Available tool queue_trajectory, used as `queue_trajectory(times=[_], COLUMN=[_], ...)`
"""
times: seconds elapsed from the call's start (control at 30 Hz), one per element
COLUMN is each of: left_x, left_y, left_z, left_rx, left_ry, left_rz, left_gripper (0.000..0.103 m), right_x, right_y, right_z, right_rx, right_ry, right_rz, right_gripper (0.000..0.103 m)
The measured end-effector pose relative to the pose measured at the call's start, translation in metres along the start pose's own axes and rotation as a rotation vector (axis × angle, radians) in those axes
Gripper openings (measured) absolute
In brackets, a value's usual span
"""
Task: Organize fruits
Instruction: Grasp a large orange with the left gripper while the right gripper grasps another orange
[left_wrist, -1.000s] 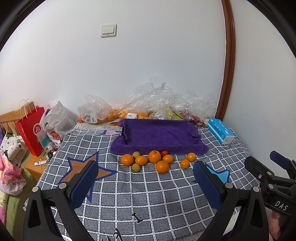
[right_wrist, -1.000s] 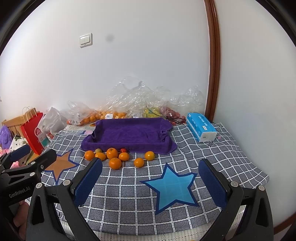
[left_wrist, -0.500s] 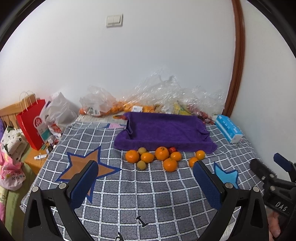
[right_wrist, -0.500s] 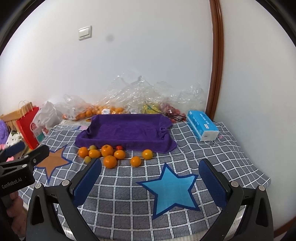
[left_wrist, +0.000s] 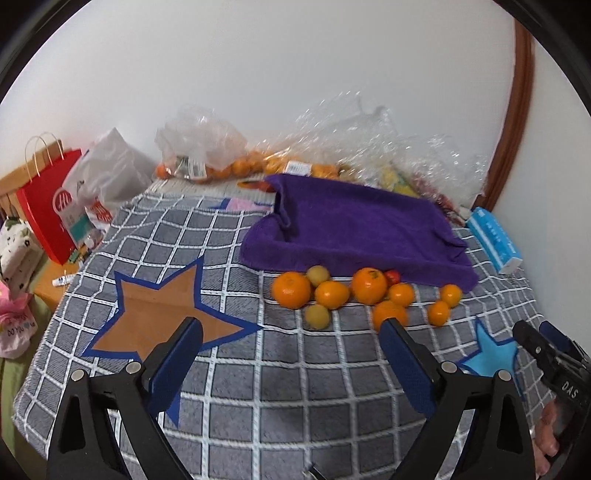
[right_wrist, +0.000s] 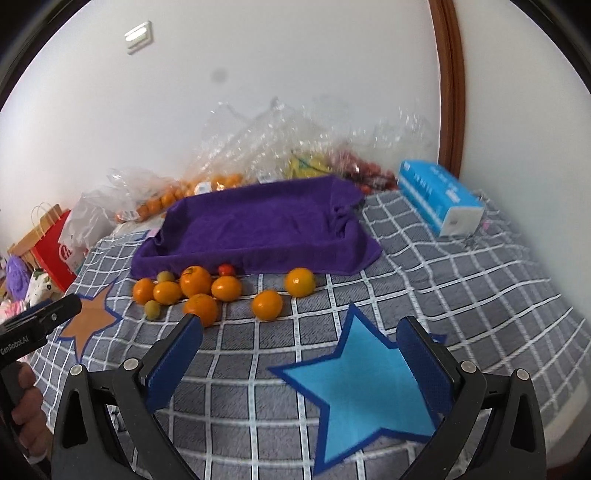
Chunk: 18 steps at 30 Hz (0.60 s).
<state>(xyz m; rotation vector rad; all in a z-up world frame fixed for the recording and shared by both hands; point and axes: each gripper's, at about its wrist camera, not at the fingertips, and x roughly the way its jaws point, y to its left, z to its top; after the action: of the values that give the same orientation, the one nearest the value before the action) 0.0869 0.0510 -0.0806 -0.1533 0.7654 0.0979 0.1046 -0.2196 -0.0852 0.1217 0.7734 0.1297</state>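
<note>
Several oranges (left_wrist: 291, 290) lie in a loose cluster on the checked cloth in front of a purple towel-lined tray (left_wrist: 354, 229). Among them are two small yellow-green fruits (left_wrist: 317, 315) and a small red one (left_wrist: 392, 275). My left gripper (left_wrist: 290, 325) hovers just short of the cluster; its jaws are closing, still wide, with nothing between them. My right gripper (right_wrist: 301, 323) is open and empty over a blue star (right_wrist: 362, 384), close to the oranges (right_wrist: 266, 304) and the tray (right_wrist: 251, 221). Each gripper shows at the edge of the other's view.
Clear plastic bags (left_wrist: 199, 155) with more fruit are piled against the wall behind the tray. A blue tissue box (right_wrist: 439, 195) sits at the right. A red paper bag (left_wrist: 48, 210) stands off the table's left edge. An orange star (left_wrist: 159, 314) marks the cloth.
Both grippers have come down and forward toward the fruit, which now looks larger and nearer. The left fingers stand slightly closer together than before.
</note>
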Motion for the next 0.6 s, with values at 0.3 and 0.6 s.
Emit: queue_trajectory(times=[0.3,0.6], left_x=[0.051,0.079], left_y=[0.016,0.021], left_z=[0.008,0.01], left_rx=[-0.009,-0.042], left_ry=[0.079,0.123], left_rz=[-0.024,-0.047], left_gripper=[0.091,0.091], right_x=[0.052,0.098], right_y=[-0.004,-0.01], right_z=[0.012,0.028], right_rx=[-0.012,0.024], right_ry=[0.034,0.118], right_rz=[-0.045,0.022], right_gripper=[0.082,0.061])
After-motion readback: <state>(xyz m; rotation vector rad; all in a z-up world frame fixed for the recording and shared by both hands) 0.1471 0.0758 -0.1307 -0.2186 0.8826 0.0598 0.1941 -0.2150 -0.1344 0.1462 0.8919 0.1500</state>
